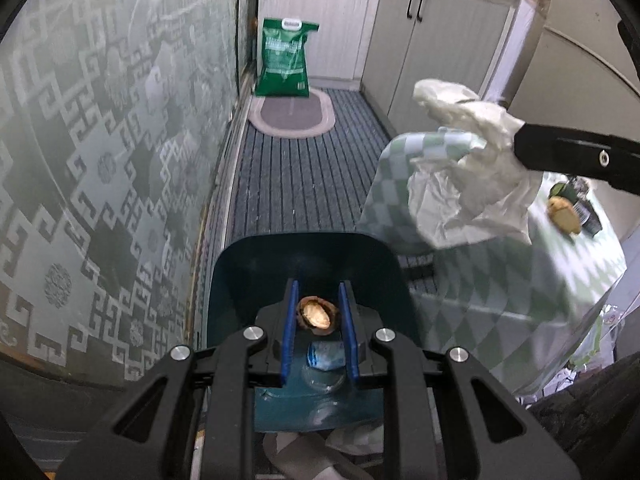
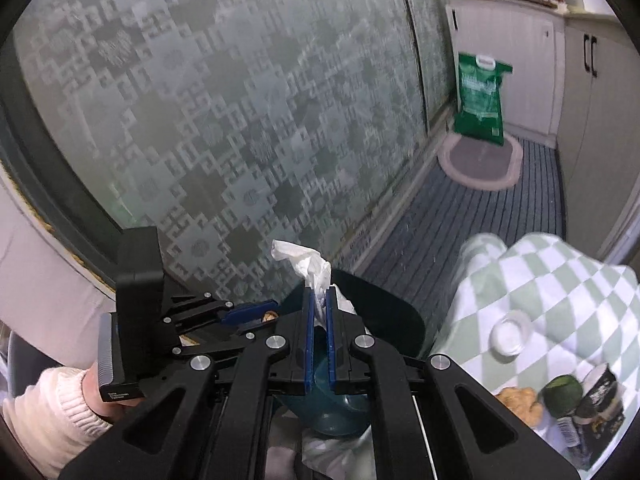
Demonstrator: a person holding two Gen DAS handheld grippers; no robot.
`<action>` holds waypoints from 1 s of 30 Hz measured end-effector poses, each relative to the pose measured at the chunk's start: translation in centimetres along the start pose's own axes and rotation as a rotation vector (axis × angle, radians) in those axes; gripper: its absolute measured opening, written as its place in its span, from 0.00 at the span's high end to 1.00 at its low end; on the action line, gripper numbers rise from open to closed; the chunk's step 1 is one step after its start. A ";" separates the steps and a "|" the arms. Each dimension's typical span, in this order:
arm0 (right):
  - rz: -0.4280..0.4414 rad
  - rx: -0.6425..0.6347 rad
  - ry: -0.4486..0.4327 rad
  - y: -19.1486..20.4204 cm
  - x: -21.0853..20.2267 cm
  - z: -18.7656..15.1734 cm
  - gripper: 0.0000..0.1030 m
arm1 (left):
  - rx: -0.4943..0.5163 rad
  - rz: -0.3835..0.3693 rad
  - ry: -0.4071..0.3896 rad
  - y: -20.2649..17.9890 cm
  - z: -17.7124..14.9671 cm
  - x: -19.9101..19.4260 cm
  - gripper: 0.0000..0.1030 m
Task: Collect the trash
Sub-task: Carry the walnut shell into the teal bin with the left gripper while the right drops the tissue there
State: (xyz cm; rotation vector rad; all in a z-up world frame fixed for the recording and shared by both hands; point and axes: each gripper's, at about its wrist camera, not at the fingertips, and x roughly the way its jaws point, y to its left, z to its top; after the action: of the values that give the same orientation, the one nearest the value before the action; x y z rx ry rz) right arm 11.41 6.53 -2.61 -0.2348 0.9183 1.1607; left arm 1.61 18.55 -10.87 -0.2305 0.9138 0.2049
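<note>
A dark teal trash bin (image 1: 248,280) stands open right under both grippers, with a crumpled blue-white wrapper (image 1: 326,356) inside. My left gripper (image 1: 319,292) is shut on a brown walnut shell half (image 1: 316,314), held over the bin's mouth. In the right wrist view the left gripper (image 2: 272,310) sits just left of the bin (image 2: 384,316), the shell (image 2: 270,315) at its tips. My right gripper (image 2: 320,294) is shut on a crumpled white tissue (image 2: 308,266) above the bin. From the left wrist view that tissue (image 1: 468,184) hangs large at the right gripper's (image 1: 520,144) tip.
A table with a green-white checked cloth (image 2: 560,280) stands right of the bin, bearing a small white lid (image 2: 512,334), a yellowish lump (image 2: 520,400), a green ball and a black can (image 2: 600,396). A frosted patterned glass door (image 1: 100,160) runs along the left. A green bag (image 1: 284,60), oval mat and cabinets lie ahead.
</note>
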 end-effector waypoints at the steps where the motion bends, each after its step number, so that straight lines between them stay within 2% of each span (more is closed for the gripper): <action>1: -0.003 0.004 0.022 0.0 0.6 -0.1 0.95 | 0.003 0.003 0.016 0.1 -0.1 0.3 0.78; 5: -0.021 0.022 0.102 -0.3 2.8 -0.5 0.95 | 0.002 0.009 0.062 0.7 -0.6 1.4 0.78; 10: -0.035 0.040 0.154 -0.4 4.4 -0.8 0.95 | 0.004 0.005 0.097 1.2 -1.0 2.5 0.77; 15: -0.044 0.045 0.192 -0.5 5.5 -1.1 0.95 | 0.007 0.010 0.114 1.4 -1.2 3.2 0.64; 30: -0.071 0.042 0.258 -0.4 7.7 -1.4 0.93 | -0.017 0.019 0.021 1.8 -0.3 0.1 0.61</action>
State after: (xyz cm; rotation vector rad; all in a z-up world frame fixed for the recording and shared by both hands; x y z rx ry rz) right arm 11.80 10.82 -9.19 -0.3865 1.1507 1.0594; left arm 0.95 20.15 -11.28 -0.2399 0.9358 0.2279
